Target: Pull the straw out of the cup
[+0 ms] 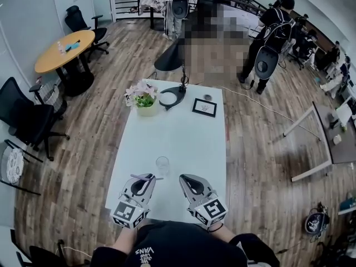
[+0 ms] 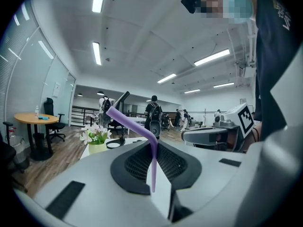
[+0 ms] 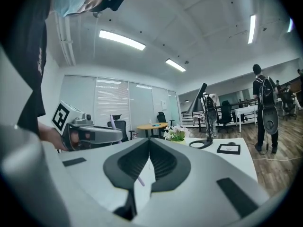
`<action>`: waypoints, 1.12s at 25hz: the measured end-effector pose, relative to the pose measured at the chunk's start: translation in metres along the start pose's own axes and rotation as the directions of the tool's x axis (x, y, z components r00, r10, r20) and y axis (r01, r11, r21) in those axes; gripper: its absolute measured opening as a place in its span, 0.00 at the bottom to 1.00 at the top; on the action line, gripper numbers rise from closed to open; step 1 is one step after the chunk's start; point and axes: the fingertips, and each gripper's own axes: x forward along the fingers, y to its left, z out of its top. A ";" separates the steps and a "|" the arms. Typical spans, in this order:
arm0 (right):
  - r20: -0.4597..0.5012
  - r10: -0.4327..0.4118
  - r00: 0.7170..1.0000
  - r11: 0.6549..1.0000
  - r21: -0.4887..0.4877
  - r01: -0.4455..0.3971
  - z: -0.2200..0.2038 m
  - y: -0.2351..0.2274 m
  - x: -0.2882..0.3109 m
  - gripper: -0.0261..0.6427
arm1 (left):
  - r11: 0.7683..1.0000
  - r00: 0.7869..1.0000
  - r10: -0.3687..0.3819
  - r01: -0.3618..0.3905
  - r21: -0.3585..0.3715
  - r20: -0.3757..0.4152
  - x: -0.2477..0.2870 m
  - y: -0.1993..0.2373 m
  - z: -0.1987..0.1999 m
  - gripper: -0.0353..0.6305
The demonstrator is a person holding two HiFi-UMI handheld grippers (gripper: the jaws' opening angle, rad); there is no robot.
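Note:
A clear cup (image 1: 162,164) stands upright on the white table (image 1: 178,132), just beyond both grippers. My left gripper (image 1: 151,177) is shut on a purple bendy straw (image 1: 146,177), which lies roughly level across its tips, outside the cup. In the left gripper view the straw (image 2: 152,167) runs up between the closed jaws of my left gripper (image 2: 154,144) and bends away to the upper left. My right gripper (image 1: 183,177) sits beside it to the right, shut with nothing held. In the right gripper view my right gripper (image 3: 149,140) has its tips together.
At the table's far end are a pot of flowers (image 1: 144,100), a black desk lamp (image 1: 171,97) and a small framed picture (image 1: 204,107). Office chairs and a round orange table (image 1: 63,45) stand left. People stand at the back of the room.

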 end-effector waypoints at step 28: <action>0.014 0.033 0.999 0.999 -0.026 -0.032 0.016 0.005 0.006 0.06 | 1.000 1.000 -0.001 0.002 -0.025 0.017 0.006 0.004 0.000 0.11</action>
